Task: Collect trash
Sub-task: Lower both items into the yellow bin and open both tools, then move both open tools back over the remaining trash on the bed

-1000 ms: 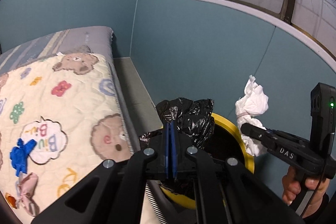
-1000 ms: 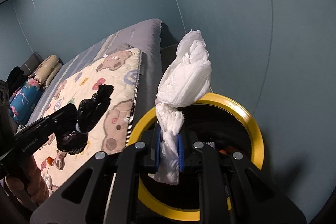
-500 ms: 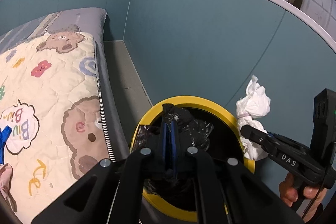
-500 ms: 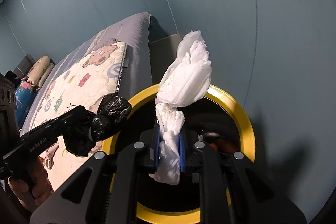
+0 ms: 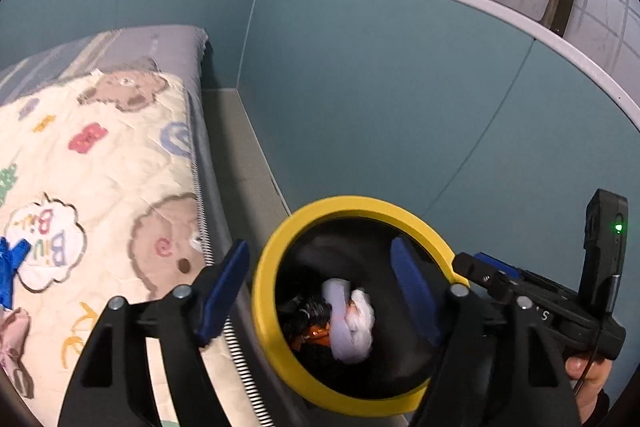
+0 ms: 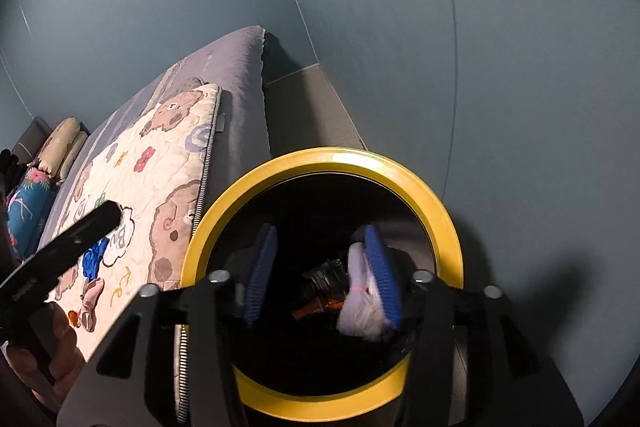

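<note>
A round bin with a yellow rim [image 5: 280,239] [image 6: 452,223] stands on the floor between the bed and the blue wall. At its dark bottom lie a white tissue wad [image 5: 354,325] [image 6: 360,311], a crumpled black bag [image 5: 306,315] [image 6: 326,277] and an orange scrap [image 5: 318,335] [image 6: 316,307]. My left gripper [image 5: 320,291] [image 6: 108,213] hovers over the bin's left rim, its jaws opening with nothing between them. My right gripper [image 6: 320,275] [image 5: 474,267] hangs over the bin's mouth, jaws also opening. The wad shows just behind its right pad; contact cannot be told.
A bed with a cartoon bear quilt [image 5: 112,167] [image 6: 160,163] runs along the bin's left side. On the quilt lie a blue crumpled piece [image 5: 10,267] [image 6: 94,255] and a pink one [image 5: 14,331] [image 6: 90,303]. Pillows [image 6: 60,147] sit at the bed's far end. The blue wall [image 5: 400,87] stands close behind.
Both grippers went from shut to open. The black bag left the left gripper and the white wad left the right gripper; both now lie in the bin.
</note>
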A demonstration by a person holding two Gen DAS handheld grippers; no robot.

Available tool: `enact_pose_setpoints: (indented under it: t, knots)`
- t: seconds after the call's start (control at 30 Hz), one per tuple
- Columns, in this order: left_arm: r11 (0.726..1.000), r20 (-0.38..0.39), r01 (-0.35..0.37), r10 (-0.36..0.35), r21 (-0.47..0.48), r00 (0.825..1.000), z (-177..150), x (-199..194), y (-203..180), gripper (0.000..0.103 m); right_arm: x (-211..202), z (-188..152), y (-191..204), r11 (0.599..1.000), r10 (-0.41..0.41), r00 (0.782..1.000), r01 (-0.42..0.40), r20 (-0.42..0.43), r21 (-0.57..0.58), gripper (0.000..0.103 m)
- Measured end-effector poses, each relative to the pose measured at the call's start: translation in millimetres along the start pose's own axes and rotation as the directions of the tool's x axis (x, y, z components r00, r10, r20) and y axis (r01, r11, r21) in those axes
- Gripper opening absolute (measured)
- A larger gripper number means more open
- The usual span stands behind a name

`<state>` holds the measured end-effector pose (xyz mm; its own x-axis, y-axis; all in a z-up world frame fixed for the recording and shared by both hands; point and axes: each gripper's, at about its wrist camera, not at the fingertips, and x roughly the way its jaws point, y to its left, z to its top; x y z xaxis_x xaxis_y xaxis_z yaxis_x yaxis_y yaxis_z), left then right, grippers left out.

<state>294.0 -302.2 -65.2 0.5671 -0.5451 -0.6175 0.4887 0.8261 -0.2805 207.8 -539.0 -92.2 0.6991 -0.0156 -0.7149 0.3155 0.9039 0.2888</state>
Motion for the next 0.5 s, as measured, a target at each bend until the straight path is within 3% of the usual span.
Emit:
enact_pose_setpoints:
  t: [0.17,0.27,0.5]
  knots:
    - [0.998,0.045,-0.055,0.055,-0.003,0.997,-1,-23,11,0.085,-6,-6,3,1.0,-0.001,1.0,0.001,0.001,0.017,0.068]
    - [0.996,0.072,-0.09,0.091,-0.009,0.993,-4,-38,19,0.091,-11,-9,11,1.0,0.014,1.0,-0.014,0.01,0.003,0.084]
    - [0.986,0.117,-0.165,0.166,-0.018,0.979,-14,-75,48,0.095,-32,-17,51,0.992,0.095,0.992,-0.087,0.086,-0.094,0.093]
